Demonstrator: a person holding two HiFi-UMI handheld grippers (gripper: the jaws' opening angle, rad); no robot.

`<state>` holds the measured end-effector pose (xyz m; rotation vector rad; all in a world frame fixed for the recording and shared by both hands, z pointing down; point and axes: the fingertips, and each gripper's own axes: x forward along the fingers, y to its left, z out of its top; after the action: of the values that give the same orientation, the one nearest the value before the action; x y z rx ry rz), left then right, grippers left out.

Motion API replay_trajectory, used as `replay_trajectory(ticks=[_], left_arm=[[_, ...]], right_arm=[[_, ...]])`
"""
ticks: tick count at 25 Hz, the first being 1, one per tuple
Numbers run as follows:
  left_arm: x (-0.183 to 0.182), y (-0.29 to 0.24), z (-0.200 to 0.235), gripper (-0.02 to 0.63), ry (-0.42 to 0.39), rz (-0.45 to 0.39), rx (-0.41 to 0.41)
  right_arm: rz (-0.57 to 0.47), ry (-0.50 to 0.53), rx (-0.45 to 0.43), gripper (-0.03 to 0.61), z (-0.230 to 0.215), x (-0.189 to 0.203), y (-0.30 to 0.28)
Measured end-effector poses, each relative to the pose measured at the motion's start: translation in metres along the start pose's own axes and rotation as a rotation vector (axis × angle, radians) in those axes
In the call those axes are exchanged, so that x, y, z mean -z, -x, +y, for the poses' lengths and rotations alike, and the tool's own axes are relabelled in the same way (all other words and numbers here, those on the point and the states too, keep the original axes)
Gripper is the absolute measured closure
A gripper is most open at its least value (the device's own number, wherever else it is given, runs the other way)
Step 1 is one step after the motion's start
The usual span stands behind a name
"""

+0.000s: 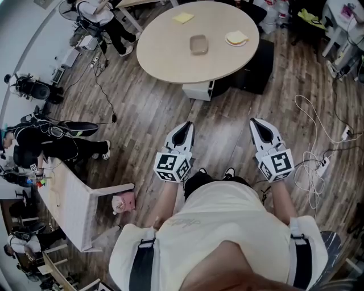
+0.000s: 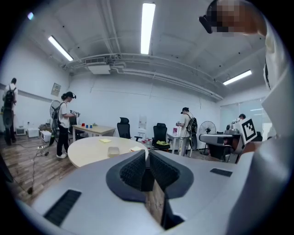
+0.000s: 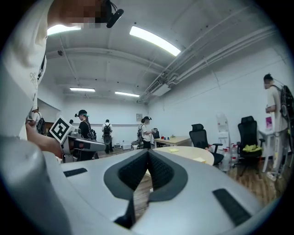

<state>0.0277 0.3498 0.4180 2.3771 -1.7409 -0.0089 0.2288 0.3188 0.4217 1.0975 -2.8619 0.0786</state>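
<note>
I hold both grippers in front of my body over the wooden floor (image 1: 148,113), some way short of a round beige table (image 1: 165,51). My left gripper (image 1: 183,126) is shut with nothing between its jaws; its tips (image 2: 147,153) meet. My right gripper (image 1: 257,123) is also shut and holds nothing; its tips (image 3: 147,153) touch. On the table lie a small grey tray (image 1: 199,44), a yellow note pad (image 1: 183,17) and a white plate with a sandwich-like item (image 1: 237,38). The same table (image 2: 92,149) shows beyond the left jaws and the table (image 3: 183,153) beyond the right jaws.
White cables and a power strip (image 1: 321,165) lie on the floor at my right. A long desk (image 1: 71,202) with seated people is at my left, a pink item (image 1: 124,202) beside it. Black office chairs (image 2: 161,133), fans and several standing people fill the room.
</note>
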Motion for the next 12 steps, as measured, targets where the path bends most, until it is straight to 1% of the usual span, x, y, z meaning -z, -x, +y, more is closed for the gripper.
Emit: replay_trajectory(ticks=[2, 3, 6, 9, 12], left_arm=[[-0.005, -0.004, 0.0, 0.588, -0.052, -0.005, -0.019], [-0.006, -0.006, -0.001, 0.582, -0.064, -0.005, -0.024], [-0.003, -0.013, -0.002, 0.514, -0.04, 0.001, -0.023], [0.002, -0.019, -0.002, 0.508, -0.023, 0.011, -0.025], [0.003, -0.023, 0.0, 0.508, -0.03, 0.02, -0.032]], right_arm=[[-0.004, 0.003, -0.001, 0.572, -0.004, -0.001, -0.001], [-0.007, -0.002, 0.001, 0.572, -0.007, -0.001, -0.002], [-0.014, -0.031, 0.002, 0.572, -0.014, 0.003, -0.004], [-0.013, -0.035, -0.004, 0.572, -0.018, 0.005, -0.006], [-0.006, -0.03, -0.008, 0.572, -0.021, 0.005, -0.009]])
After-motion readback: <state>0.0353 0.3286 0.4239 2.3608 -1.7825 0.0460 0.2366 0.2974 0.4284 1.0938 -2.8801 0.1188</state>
